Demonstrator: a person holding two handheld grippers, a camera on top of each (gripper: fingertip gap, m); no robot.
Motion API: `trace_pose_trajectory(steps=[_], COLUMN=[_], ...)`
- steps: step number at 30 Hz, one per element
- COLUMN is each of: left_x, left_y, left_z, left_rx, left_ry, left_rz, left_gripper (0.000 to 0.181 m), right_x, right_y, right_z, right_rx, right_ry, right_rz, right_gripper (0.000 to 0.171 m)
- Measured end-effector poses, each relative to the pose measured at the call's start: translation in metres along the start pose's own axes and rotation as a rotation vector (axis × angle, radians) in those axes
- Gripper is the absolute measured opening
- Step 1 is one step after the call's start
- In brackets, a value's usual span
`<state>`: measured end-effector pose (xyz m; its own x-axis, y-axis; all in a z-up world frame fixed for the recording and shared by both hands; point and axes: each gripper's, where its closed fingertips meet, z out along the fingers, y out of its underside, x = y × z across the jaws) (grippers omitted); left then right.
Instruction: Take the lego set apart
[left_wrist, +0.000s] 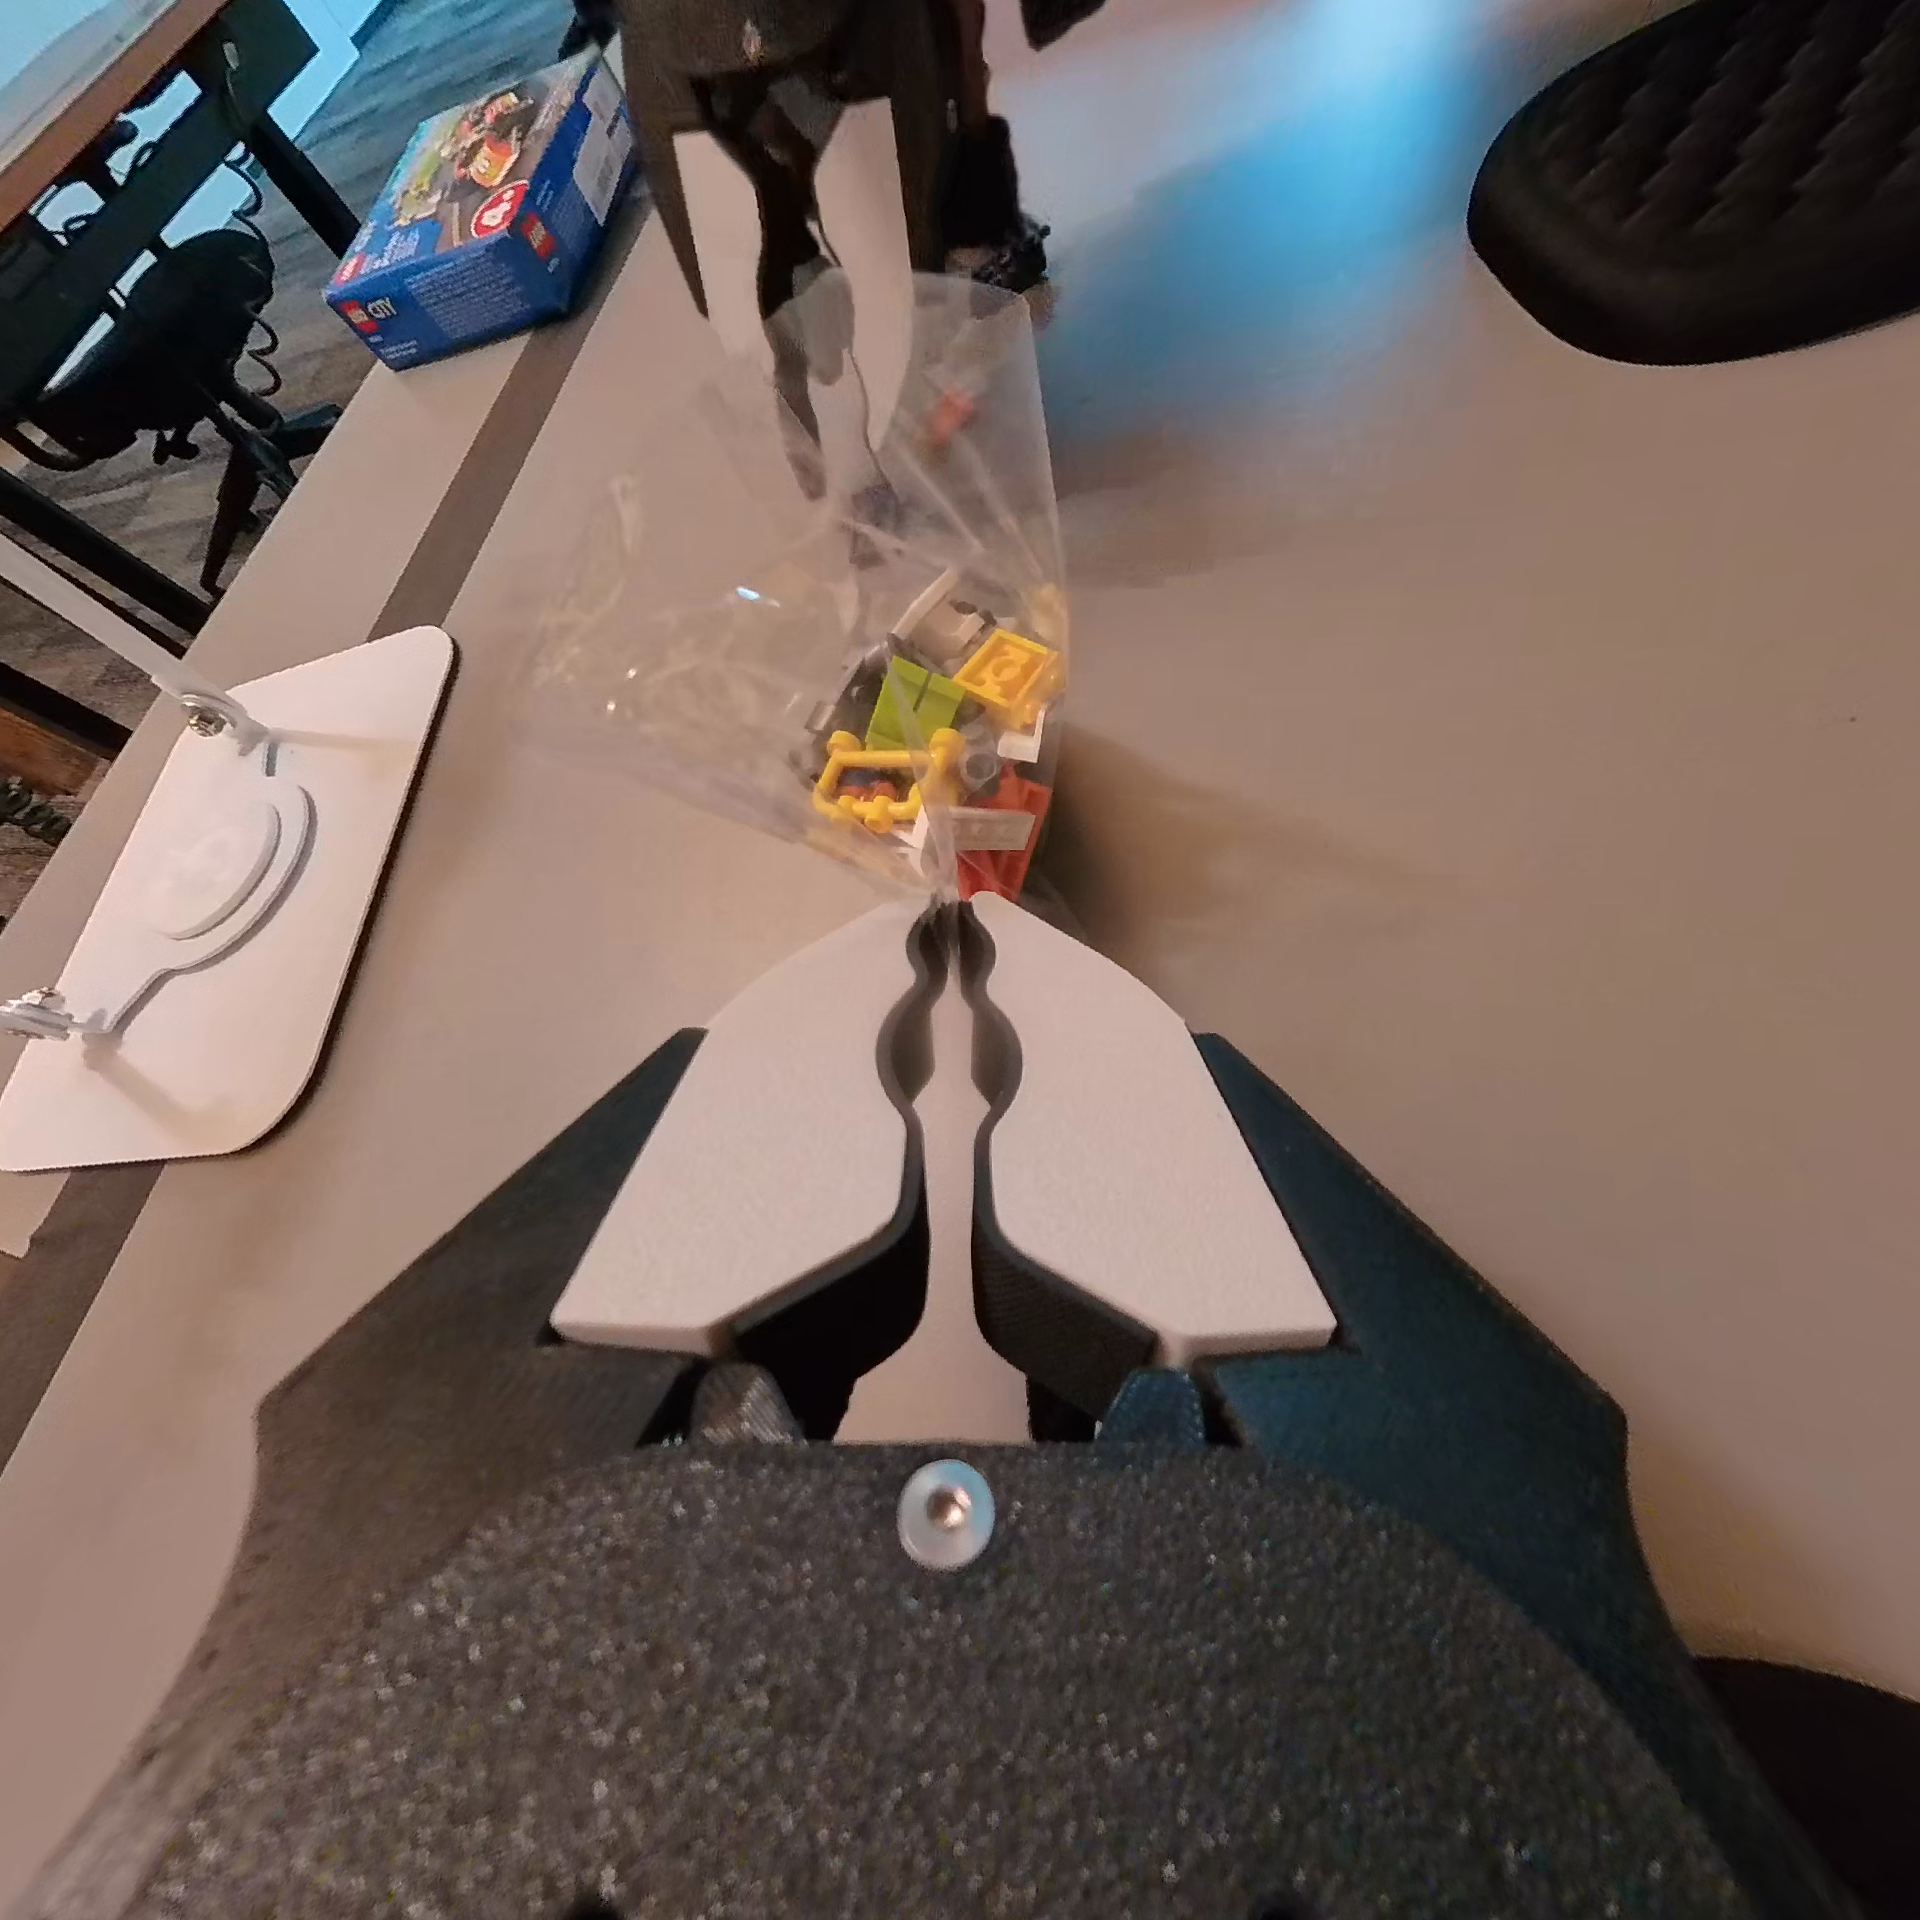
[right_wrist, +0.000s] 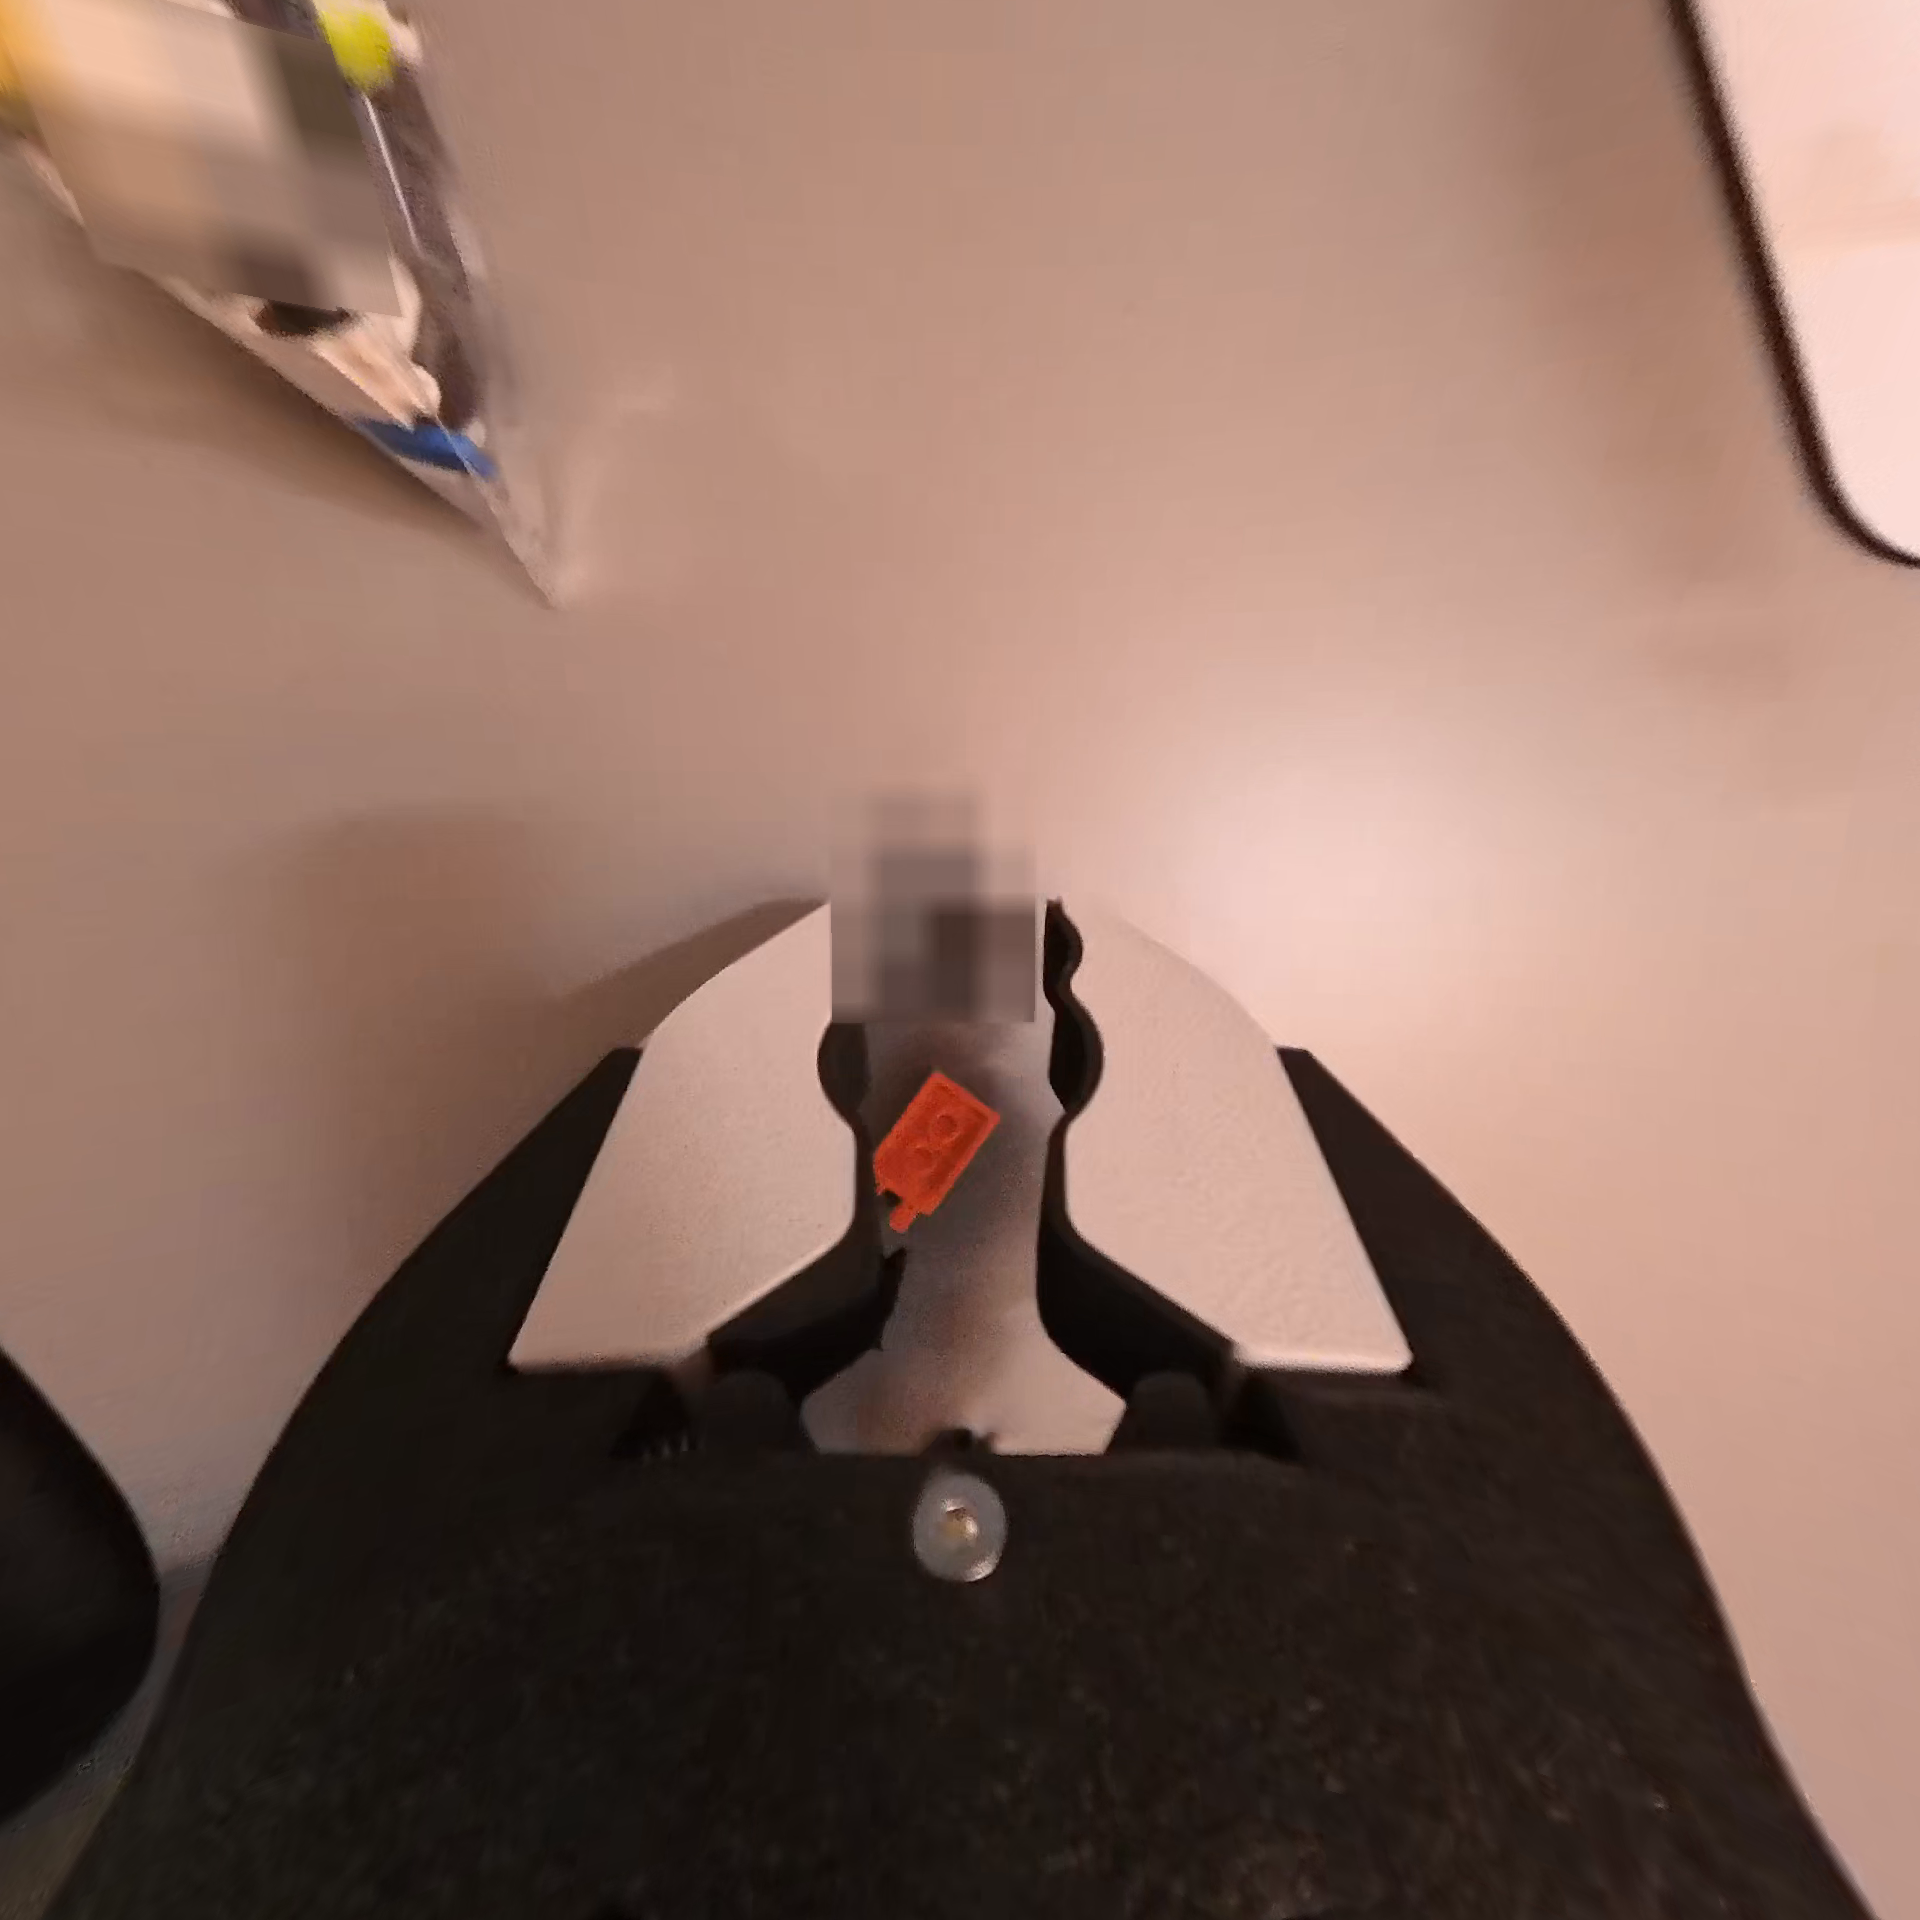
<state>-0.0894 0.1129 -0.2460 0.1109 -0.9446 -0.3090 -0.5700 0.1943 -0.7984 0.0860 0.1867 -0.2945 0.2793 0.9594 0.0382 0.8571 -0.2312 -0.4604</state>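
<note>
The left tongs (left_wrist: 954, 914) are clenched on a gathered corner of a clear plastic bag (left_wrist: 831, 582). The bag is stretched away from them, its loose coloured bricks (left_wrist: 935, 738) settled in the near end just beyond the tips. The bricks of the lego set are thus mostly inside this bag, above the table (left_wrist: 1455, 831).

In the left wrist view the far end of the bag reaches the right tongs (left_wrist: 795, 260), which are seen farther off pointing down toward it. Whether they pinch the film there cannot be told, as that end is blurred.

The bag is judged to be held taut at one corner so that the other side can be pulled or torn open and the contents reached.

In the right wrist view the right tongs (right_wrist: 940, 966) are seen with a clear gap between the white fingers (right_wrist: 1174, 1164), so they are released or only partly closed. The tips are covered by a mosaic patch, so any contact there cannot be read. A small orange plate (right_wrist: 933, 1143) is seen in the gap, apparently lying on the table below rather than gripped.

Pose: the left tongs are held low and nearly level along the table. The right tongs are tilted steeply downward.

Aside: a blue set box (left_wrist: 488, 229) and a white stand base (left_wrist: 208, 914) rest to the left.
</note>
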Motion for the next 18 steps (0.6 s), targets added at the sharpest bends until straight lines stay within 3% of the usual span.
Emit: trace_pose_trajectory(steps=[6,8,13,15,18], left_x=[-0.001,-0.001,-0.001,-0.001,-0.001], left_y=[0.001,0.001,0.001,0.001,0.001], left_z=[0.000,0.000,0.000,0.000,0.000], left_rx=[-0.002,-0.003,-0.002,-0.003,-0.003], left_ry=[-0.002,-0.002,-0.004,-0.005,-0.006], left_rz=[-0.001,0.000,-0.001,-0.001,0.002], left_gripper=[0.001,0.001,0.001,0.001,0.001], right_x=[0.000,-0.003,-0.050,-0.073,-0.089], right_y=[0.001,-0.027,-0.143,-0.167,-0.172], right_z=[0.005,-0.009,-0.074,-0.080,-0.062], right_rx=[-0.082,0.017,0.347,0.362,0.279], right_ry=[-0.064,-0.066,-0.123,-0.159,-0.171], right_rz=[-0.031,-0.048,-0.197,-0.264,-0.327], right_gripper=[0.016,0.016,0.016,0.016,0.017])
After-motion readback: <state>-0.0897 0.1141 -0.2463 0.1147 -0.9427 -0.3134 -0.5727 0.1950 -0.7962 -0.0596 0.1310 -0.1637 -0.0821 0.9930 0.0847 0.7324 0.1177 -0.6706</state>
